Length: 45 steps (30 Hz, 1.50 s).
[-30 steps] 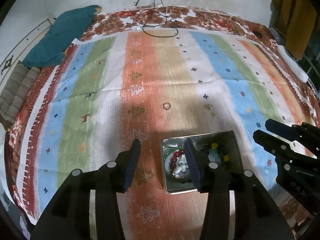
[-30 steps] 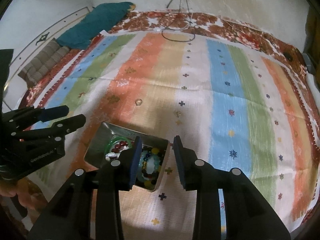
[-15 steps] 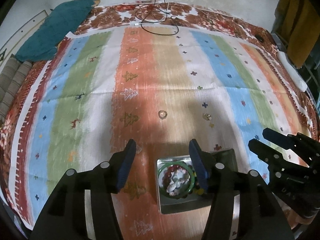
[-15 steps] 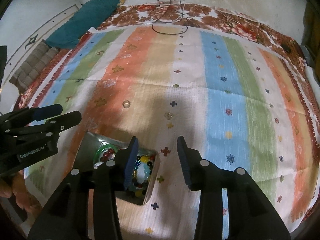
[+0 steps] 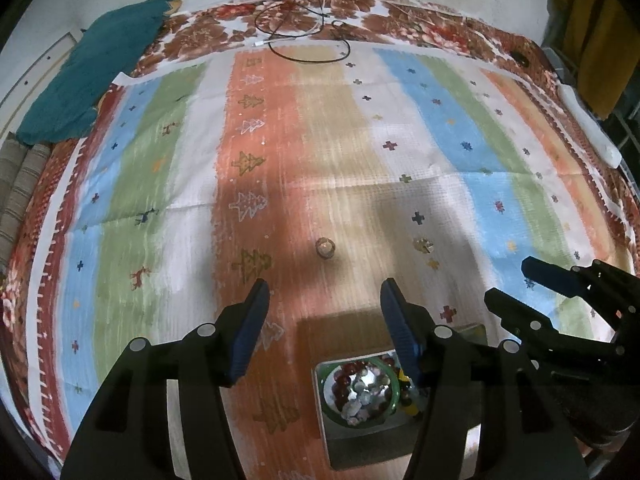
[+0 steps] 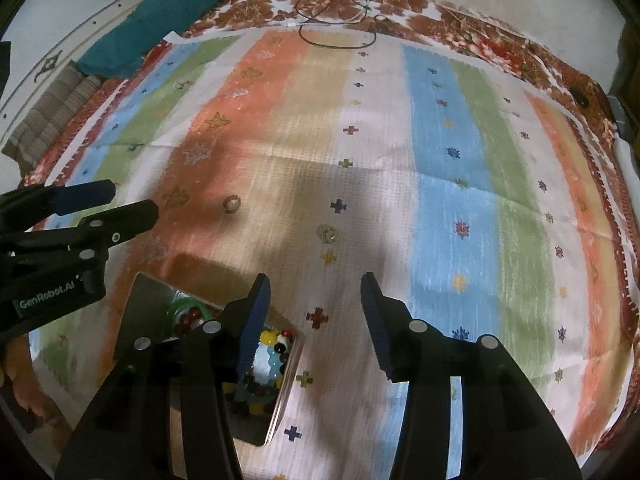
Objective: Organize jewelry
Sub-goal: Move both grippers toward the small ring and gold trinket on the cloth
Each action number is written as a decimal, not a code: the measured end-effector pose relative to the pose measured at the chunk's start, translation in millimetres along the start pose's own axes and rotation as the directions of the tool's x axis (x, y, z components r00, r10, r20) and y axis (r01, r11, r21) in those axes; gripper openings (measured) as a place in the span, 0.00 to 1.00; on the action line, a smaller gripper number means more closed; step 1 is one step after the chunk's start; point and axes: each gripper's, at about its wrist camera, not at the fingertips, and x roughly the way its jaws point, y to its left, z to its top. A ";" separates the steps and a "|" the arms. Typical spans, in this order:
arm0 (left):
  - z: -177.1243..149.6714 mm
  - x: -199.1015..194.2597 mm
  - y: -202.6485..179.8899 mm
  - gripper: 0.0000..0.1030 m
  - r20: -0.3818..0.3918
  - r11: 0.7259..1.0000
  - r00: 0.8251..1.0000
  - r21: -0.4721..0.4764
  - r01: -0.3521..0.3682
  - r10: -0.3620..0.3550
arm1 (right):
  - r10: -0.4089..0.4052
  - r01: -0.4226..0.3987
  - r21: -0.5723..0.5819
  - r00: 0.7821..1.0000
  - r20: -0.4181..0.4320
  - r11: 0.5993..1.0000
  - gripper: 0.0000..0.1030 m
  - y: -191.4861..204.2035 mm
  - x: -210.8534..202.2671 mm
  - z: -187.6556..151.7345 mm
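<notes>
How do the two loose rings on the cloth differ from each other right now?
The left ring lies on the orange-tan stripe, straight ahead of the left tongs; the right ring lies on the pale stripe by a yellow cross, ahead of the right tongs. The left ring looks like a plain golden band; the right ring looks paler and glittery. Both lie outside the metal box, untouched.

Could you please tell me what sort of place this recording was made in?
Probably a bedroom at home: a striped cloth covers what looks like a bed, a teal pillow lies at its far corner, and clothes hang at the side.
</notes>
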 end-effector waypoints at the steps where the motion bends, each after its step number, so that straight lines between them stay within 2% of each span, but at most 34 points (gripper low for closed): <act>1: 1.9 1.7 0.2 0.56 -0.003 1.000 1.000 0.003 -0.002 0.002 | -0.001 0.001 0.000 1.000 -0.003 1.000 0.46 -0.5 2.0 1.4; 12: 15.8 27.2 0.1 0.57 -0.030 0.999 0.999 0.023 -0.029 0.030 | 0.001 -0.001 0.007 0.998 -0.065 1.000 0.46 -3.2 30.7 14.1; 25: 29.9 64.8 4.9 0.56 -0.098 0.999 0.995 0.013 0.030 -0.028 | 0.012 -0.010 0.013 0.990 -0.138 1.000 0.46 -6.2 65.3 25.0; 44: 41.6 116.0 9.1 0.51 -0.196 0.999 0.980 0.019 0.043 -0.038 | 0.022 -0.016 0.031 0.978 -0.208 0.999 0.46 -9.5 113.0 38.0; 45: 41.6 118.9 8.8 0.47 -0.202 0.999 0.979 0.018 0.041 -0.036 | 0.020 -0.014 0.031 0.978 -0.209 0.999 0.45 -9.7 115.1 38.5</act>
